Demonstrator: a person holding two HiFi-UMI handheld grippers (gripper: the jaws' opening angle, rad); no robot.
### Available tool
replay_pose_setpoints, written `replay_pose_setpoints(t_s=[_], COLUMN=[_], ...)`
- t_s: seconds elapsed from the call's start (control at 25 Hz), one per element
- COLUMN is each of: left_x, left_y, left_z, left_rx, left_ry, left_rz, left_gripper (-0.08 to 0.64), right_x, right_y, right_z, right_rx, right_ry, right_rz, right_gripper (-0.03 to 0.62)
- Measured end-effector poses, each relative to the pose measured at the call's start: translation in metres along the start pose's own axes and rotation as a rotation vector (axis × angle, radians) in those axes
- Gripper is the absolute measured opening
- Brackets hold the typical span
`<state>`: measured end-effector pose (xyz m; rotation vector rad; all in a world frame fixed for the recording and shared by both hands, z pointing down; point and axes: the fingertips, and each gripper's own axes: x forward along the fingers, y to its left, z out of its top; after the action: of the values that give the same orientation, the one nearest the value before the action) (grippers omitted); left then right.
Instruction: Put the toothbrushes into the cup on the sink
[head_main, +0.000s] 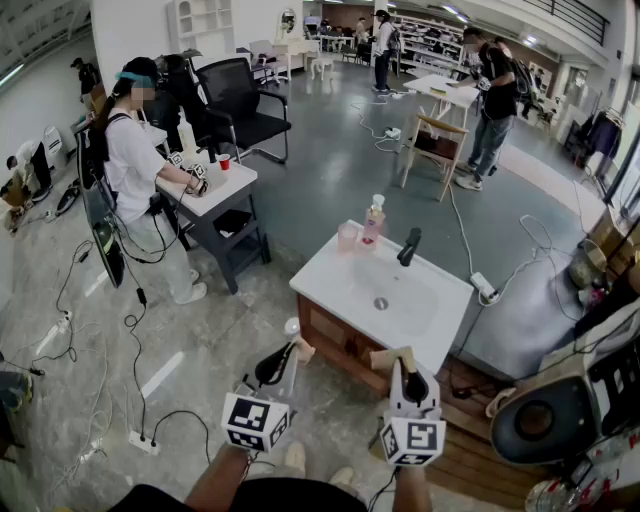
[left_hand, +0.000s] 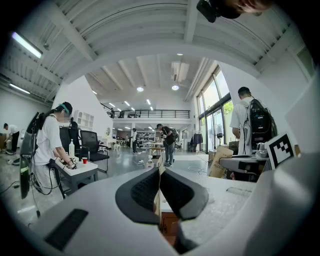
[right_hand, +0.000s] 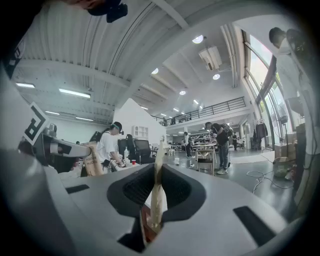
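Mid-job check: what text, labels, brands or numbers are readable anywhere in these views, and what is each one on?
No text can be read with certainty.
Brown paper bag: dark capital print, too blurred to read.
Bottle: label too small to read.
Marker cubes: black-and-white square patterns only, no letters or numbers.
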<state>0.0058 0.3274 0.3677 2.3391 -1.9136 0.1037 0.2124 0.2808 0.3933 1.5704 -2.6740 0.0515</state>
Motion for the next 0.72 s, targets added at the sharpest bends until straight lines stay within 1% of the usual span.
replay_pose_setpoints(t_s=[0.24,0.44,0.72], left_x=[0.004,0.005,0.007], left_y=[0.022,0.045,0.07], left_z=[-0.006,-0.011,-0.011], left_rx=[-0.005,-0.016,-0.007], left_ry=[-0.009,-0.008,-0.01], left_rz=[-0.014,-0.035,-0.067], left_gripper=[0.008,0.008,0.008], right_x=[0.015,0.025,0.037], right_y=[0.017,0.033,0.049], right_z=[-0.002,-0.003,-0.013], right_rx=[0.011,0.003,0.021], right_ry=[0.0,-0.004,0.005], right_rz=[-0.006,-0.027,-0.061], right_gripper=[0.044,0.044,0.044])
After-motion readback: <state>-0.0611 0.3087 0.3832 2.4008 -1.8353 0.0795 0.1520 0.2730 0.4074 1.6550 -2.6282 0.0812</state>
